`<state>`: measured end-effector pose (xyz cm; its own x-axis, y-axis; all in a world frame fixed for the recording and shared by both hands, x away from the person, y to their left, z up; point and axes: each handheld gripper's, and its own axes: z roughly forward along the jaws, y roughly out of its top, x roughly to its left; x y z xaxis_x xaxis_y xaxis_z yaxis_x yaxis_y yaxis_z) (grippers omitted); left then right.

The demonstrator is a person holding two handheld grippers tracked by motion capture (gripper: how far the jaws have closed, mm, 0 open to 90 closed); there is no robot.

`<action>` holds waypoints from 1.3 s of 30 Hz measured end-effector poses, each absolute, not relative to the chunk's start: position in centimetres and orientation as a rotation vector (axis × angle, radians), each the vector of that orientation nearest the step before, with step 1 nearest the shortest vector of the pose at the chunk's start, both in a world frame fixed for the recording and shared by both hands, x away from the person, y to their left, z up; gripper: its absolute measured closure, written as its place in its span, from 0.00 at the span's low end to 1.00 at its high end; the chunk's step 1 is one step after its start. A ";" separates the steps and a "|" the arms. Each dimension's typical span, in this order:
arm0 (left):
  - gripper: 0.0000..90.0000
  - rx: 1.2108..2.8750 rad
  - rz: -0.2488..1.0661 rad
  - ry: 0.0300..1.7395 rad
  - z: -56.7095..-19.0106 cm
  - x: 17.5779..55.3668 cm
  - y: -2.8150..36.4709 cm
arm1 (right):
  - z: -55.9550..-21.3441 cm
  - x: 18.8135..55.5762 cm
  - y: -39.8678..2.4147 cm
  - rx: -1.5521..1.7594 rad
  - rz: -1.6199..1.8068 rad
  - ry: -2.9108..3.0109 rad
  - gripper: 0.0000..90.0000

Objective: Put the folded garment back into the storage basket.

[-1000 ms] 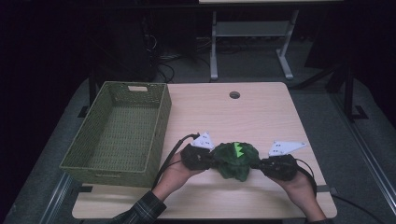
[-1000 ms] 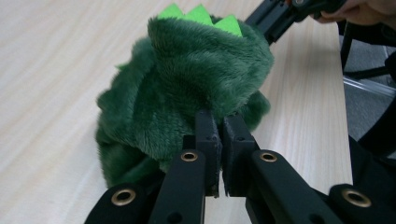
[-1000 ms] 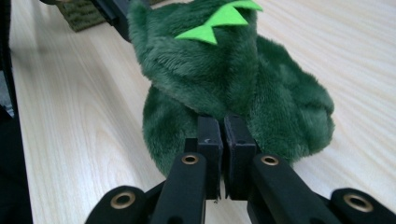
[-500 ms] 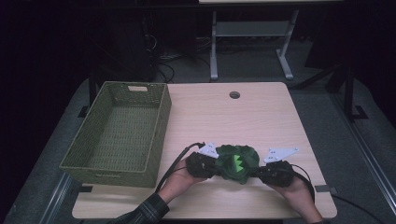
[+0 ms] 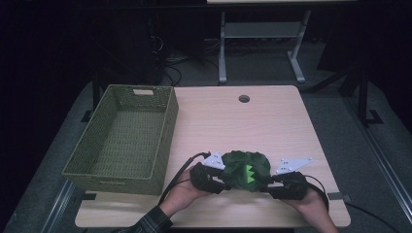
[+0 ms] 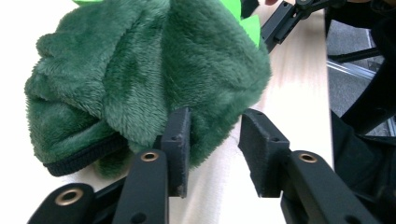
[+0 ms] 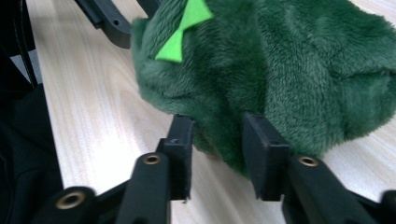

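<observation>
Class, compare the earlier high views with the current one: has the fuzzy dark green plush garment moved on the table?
Yes. The fuzzy dark green plush garment has come toward the table's near edge, farther from the round cable hole.

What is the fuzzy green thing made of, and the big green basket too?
The green plush thing looks like soft fleece fabric: its pile is fluffy and matted, with a dark knitted cuff at one edge and flat bright green spikes, probably felt. The basket looks woven, maybe from paper cord or wicker dyed olive green; its walls show a tight matte weave. I can't tell which fibre.
</observation>
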<state>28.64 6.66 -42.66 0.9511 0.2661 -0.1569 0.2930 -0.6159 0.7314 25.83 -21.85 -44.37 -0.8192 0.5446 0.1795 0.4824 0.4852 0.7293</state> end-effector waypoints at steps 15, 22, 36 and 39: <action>0.73 2.216 -0.011 0.403 -40.9 28.8 7.2 | -42.9 24.0 -22.0 0.835 1.271 2.624 0.61; 0.92 2.186 0.006 0.395 -39.7 30.5 5.7 | -42.1 25.3 -22.4 0.897 1.311 2.553 0.87; 1.00 2.341 0.039 0.458 -44.0 32.6 3.4 | -44.4 26.7 -21.4 0.950 1.208 2.627 1.00; 1.00 2.350 0.037 0.469 -44.4 32.7 3.5 | -45.1 26.9 -21.4 0.963 1.165 2.646 1.00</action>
<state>32.68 3.52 -44.38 0.9332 0.3433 -0.1064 0.3225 -0.6690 0.6697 26.89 -21.35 -45.11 -0.7963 0.5834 0.1595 0.5116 0.5091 0.6922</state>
